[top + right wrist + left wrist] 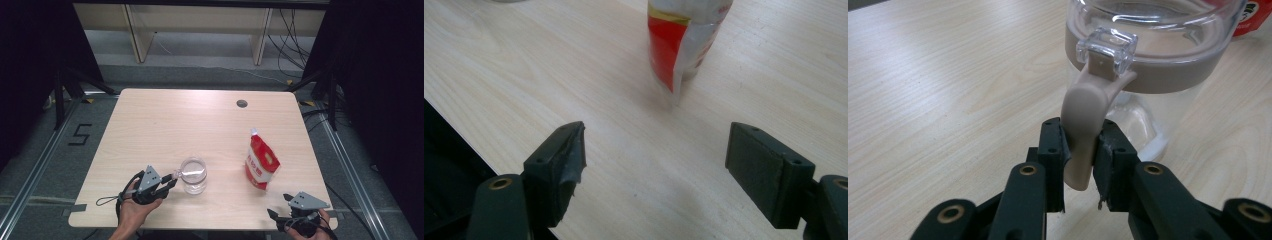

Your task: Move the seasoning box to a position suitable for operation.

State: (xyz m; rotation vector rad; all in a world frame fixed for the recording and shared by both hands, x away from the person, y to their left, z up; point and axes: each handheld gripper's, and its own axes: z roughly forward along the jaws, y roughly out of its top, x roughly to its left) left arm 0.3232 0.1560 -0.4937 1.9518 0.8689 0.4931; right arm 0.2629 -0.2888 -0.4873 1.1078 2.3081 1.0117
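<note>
The clear jar [193, 175] stood upright on the worktop [165, 125], near its front edge and left of centre. Its beige latch tab [1082, 130] hung from the rim band. The left gripper [165, 186] was clamped on that tab, jaws pressed against both faces. The right gripper [285, 207] was spread wide, holding nothing, at the front right corner, near the red-and-white pouch [261, 163].

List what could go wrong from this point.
The left gripper pinches only the beige handle tab of the clear jar, so pulling may tip or slide the jar. The pouch stands upright and unsupported; the open right gripper, closing in carelessly, might knock it over.
</note>
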